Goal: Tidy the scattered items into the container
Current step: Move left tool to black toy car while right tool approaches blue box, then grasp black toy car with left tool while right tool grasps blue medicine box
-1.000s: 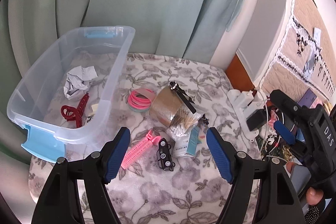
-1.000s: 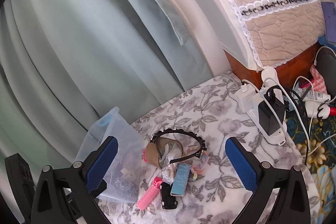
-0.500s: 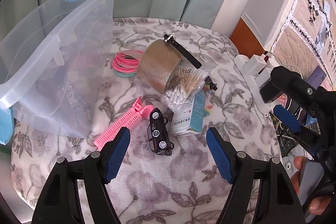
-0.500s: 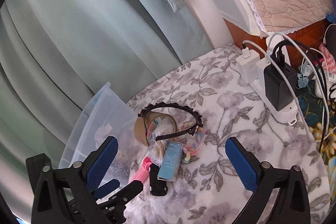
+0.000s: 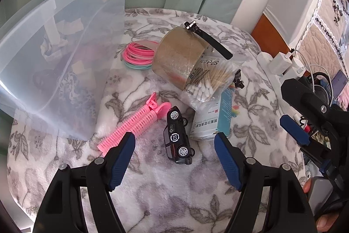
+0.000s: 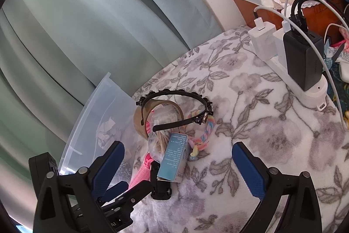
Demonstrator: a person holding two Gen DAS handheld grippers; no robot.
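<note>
L gripper jaws wide, empty, toy car between tips | R gripper jaws wide, empty, box ahead | step: approach to 1st pick, prob. car; next: lower, close, carry to clear bin just left of car | count nr car: 1 pink roller, 1 tape roll, 1 swab bag, 1 headband, 1 band stack

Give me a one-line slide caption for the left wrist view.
Open left gripper hovers over toy car beside pink hair roller and clear bin.
</note>
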